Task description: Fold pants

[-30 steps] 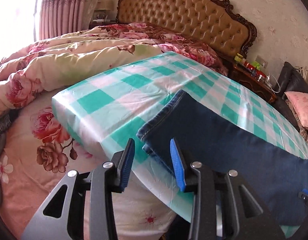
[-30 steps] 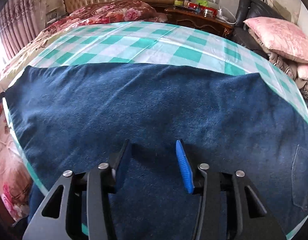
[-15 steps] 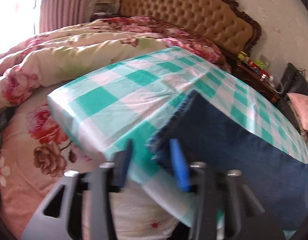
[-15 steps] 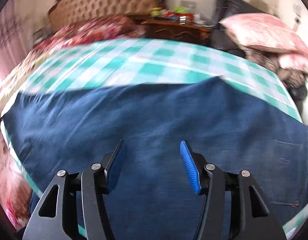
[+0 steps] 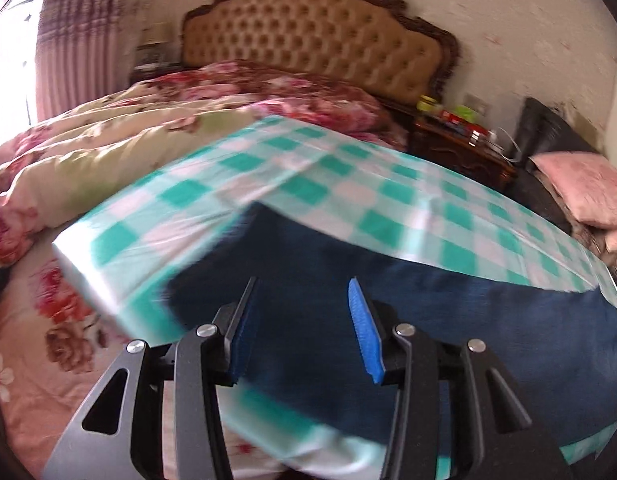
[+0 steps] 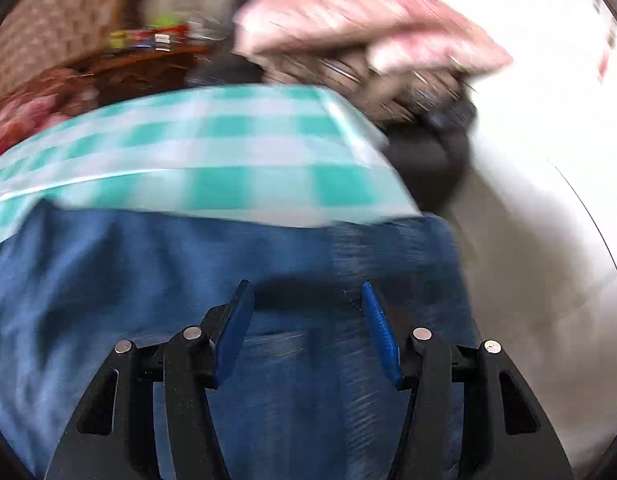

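Note:
Dark blue jeans lie flat along the near side of a table under a green-and-white checked cloth. My left gripper hovers open over the jeans' left end, with nothing pinched between its blue pads. In the blurred right wrist view, my right gripper stands open above the jeans near their right end, by the right edge of the checked cloth. Its pads hold nothing either.
A bed with a floral quilt and a tufted headboard stands behind the table. At the back right are a wooden nightstand and pink pillows on a dark seat. Pale floor lies right of the table.
The left gripper has shifted right from the jeans' hem corner to over the denim, and its jaws stand wider. The right gripper has swept fast to the right, from mid-jeans to their right end.

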The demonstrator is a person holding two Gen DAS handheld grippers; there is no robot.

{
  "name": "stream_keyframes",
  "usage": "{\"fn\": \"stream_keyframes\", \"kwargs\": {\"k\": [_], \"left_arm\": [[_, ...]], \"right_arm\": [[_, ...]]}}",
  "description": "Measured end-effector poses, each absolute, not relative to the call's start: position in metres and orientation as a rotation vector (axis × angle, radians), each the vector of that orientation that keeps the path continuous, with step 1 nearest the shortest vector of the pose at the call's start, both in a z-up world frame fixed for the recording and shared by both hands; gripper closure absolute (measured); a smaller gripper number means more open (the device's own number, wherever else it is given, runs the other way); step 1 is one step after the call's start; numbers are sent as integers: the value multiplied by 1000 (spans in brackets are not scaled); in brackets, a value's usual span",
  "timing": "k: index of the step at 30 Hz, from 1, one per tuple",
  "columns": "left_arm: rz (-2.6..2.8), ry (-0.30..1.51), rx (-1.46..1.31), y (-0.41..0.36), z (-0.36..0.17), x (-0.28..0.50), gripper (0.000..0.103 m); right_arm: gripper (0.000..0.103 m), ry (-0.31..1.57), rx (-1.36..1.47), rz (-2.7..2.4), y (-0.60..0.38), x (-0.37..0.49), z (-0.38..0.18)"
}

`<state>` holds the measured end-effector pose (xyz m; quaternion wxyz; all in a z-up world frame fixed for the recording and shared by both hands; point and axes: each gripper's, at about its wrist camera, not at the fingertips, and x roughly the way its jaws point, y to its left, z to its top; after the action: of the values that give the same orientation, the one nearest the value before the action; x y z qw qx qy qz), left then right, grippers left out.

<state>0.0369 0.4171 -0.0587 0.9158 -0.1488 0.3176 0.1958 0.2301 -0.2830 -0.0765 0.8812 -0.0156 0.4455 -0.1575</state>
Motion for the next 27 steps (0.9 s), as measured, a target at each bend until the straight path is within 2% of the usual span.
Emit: {"fn": "stream_keyframes", "kwargs": {"k": [3, 9, 13, 18, 22, 27], "left_arm": [[357, 676, -294, 398, -62, 55, 58], [384, 710, -311, 398, -66, 65, 58], [421, 735, -302, 406, -69, 58, 58], [505, 750, -272, 419, -72, 39, 60], [412, 767, -264, 395, -81, 47, 60], [131, 786, -200, 302, -87, 72, 58]], "right_arm": [[46, 943, 37, -297, -296, 230, -86], [46, 842, 8, -187, -257, 225, -56], [47, 925, -43, -251, -258, 250, -81], [42, 850, -11, -201, -227, 228, -52], [34, 844, -20, -14, -150, 200, -43], [30, 899, 39, 159, -61, 169, -58]]}}
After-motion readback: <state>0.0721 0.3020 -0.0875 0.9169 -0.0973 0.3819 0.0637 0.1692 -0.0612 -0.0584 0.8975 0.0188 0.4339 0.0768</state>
